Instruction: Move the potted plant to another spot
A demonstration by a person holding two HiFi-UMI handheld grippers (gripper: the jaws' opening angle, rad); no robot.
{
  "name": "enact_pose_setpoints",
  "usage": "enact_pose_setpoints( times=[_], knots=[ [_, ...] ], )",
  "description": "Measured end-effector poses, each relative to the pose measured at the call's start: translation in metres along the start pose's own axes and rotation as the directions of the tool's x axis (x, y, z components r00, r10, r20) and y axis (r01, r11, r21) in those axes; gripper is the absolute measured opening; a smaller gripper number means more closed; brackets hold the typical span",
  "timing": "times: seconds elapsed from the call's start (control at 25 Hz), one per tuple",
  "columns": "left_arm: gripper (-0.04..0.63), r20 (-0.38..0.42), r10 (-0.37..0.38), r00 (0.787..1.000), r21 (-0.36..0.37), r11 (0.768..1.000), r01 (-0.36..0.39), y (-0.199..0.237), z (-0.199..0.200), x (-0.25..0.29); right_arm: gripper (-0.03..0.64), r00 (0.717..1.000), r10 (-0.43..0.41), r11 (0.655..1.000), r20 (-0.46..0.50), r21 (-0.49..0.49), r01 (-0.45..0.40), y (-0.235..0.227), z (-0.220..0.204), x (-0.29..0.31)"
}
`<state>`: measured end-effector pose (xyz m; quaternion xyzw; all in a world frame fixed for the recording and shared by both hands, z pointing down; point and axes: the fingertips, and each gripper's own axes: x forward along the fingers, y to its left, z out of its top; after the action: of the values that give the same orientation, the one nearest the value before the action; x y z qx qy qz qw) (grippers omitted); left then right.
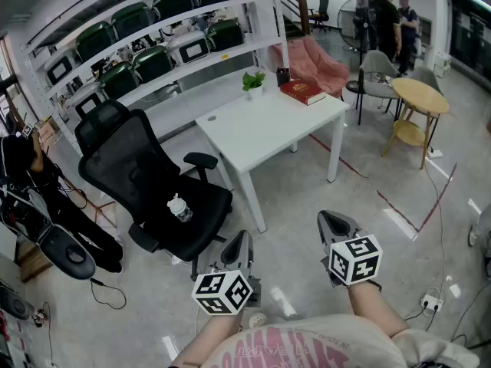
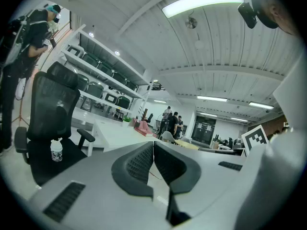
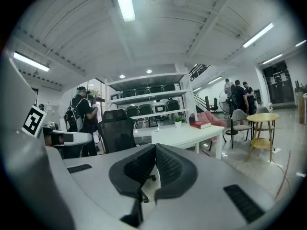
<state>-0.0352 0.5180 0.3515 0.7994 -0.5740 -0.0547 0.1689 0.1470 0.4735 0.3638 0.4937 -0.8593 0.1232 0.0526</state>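
One small potted plant (image 1: pixel 253 82) stands upright on the white table (image 1: pixel 268 133), its long axis vertical, with the leaves spreading up and outward from the pot. It sits at the table's far edge, close to the far corner and just in front of the shelf rack (image 1: pixel 153 44). A red book (image 1: pixel 304 91) lies flat near it on the right, and a small dark thing stands between the two, too small to identify. The plant has a short white pot and a loose tuft of bright green leaves; the right gripper view shows it (image 3: pixel 178 121) the same way, at the back of the tabletop.

Most of the tabletop is bare, from the middle to the near edge and the near corners. A black office chair (image 1: pixel 153 182) with a bottle (image 1: pixel 179 208) on its seat stands just beside the table's left side. Open floor lies to the right and in front.

Both grippers hang over the floor near the person's body, well apart from the table. The left gripper (image 1: pixel 238 240) has its jaws closed with nothing between them, and so does the right gripper (image 1: pixel 331 221).
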Motion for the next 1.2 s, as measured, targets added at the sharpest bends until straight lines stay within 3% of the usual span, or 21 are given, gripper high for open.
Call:
enact_pose_setpoints(
  times=[0.44,0.6,0.76,1.2],
  knots=[
    [0.025,0.001,-0.004,1.000,0.009,1.000,0.004,0.002,0.006,0.015,0.011,1.000,-0.002,1.000,-0.010,-0.007,0.002,-0.005,0.005,0.011],
    [0.025,0.008,-0.008,1.000,0.007,1.000,0.008,0.000,0.004,0.020,0.012,1.000,0.012,0.999,0.016,0.047,-0.013,-0.009,0.002,0.011],
    [0.025,-0.013,-0.004,1.000,-0.011,1.000,0.004,0.009,-0.002,0.030,0.012,1.000,-0.002,0.997,-0.027,0.072,0.004,-0.018,-0.013,0.023],
    [0.025,-0.082,-0.029,0.996,-0.070,0.997,0.023,0.054,-0.012,0.129,0.012,0.994,-0.020,0.995,-0.111,0.093,0.030,-0.054,-0.016,0.116]
  ],
)
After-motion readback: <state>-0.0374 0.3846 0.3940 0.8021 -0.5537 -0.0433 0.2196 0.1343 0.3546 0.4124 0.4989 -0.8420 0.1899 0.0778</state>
